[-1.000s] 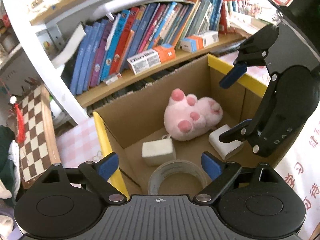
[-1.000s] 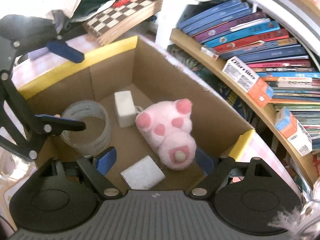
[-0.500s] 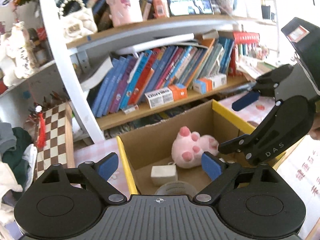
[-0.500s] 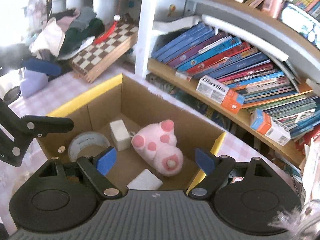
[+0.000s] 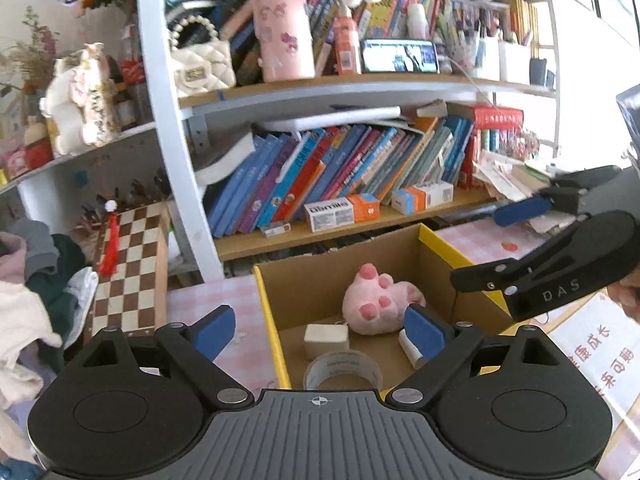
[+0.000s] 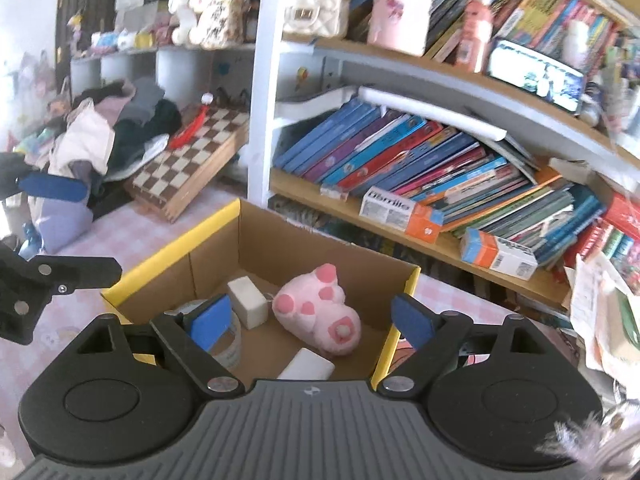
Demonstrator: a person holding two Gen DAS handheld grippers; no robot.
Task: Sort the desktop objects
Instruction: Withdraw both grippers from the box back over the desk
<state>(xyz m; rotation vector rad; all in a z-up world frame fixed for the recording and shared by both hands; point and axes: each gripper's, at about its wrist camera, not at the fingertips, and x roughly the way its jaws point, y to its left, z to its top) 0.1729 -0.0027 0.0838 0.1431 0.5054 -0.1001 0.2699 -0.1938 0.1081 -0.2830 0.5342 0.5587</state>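
the box (image 5: pixel 320 292) sits open on the pink checked worktop (image 5: pixel 236 320), its rim edged in yellow. inside it lie a pink plush (image 5: pixel 378 306) near the far wall, a white block (image 5: pixel 326 336) just left of the plush, a tape roll (image 5: pixel 342 368) at the near wall, and a white pad (image 6: pixel 306 364) at the near right, partly hidden in the left view by a blue fingertip.

the left claw (image 5: pixel 318 330) hangs above the box's near edge, fingers spread wide and holding nothing. the right claw (image 6: pixel 310 320) is over the box too, seen from the other side, also spread wide and empty. each claw shows at the edge of the other's view.

behind the box a shelf (image 5: pixel 360 224) carries leaning books (image 5: pixel 332 172) and small cartons (image 5: pixel 340 212). a chessboard (image 5: pixel 128 268) leans to the left, beside a heap of clothes (image 5: pixel 36 292). the shelf above holds a pink cup (image 5: pixel 284 34) and a white purse (image 5: pixel 202 62).
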